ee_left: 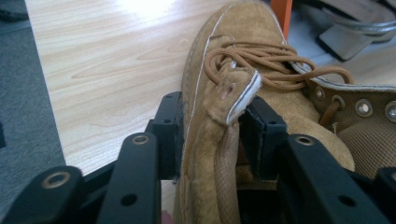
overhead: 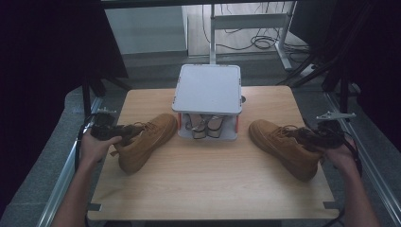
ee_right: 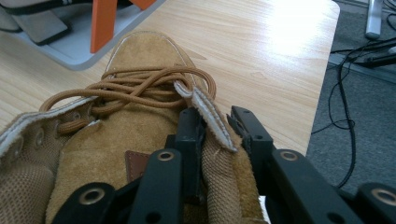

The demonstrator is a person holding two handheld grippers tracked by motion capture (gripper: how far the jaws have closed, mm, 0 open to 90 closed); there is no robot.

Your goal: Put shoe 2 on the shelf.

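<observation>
Two tan suede lace-up boots lie on the wooden table (overhead: 208, 189). The left boot (overhead: 146, 142) points toward the middle, and my left gripper (overhead: 135, 128) reaches over its collar from the left. In the left gripper view the boot's side wall (ee_left: 210, 154) stands between the black jaws of the left gripper (ee_left: 210, 126), which are open and slack around it. The right boot (overhead: 281, 144) lies at the right. My right gripper (overhead: 297, 133) is shut on that boot's collar edge (ee_right: 212, 116), with the jaws of the right gripper (ee_right: 217, 126) pinching it from both sides.
A white two-level shoe rack (overhead: 208, 87) stands at the table's back middle, with silvery heeled sandals (overhead: 203, 125) on its lower shelf and orange posts (ee_right: 102, 23). Cables (ee_right: 343, 107) trail over the grey floor to the right. Metal rails run along both table sides.
</observation>
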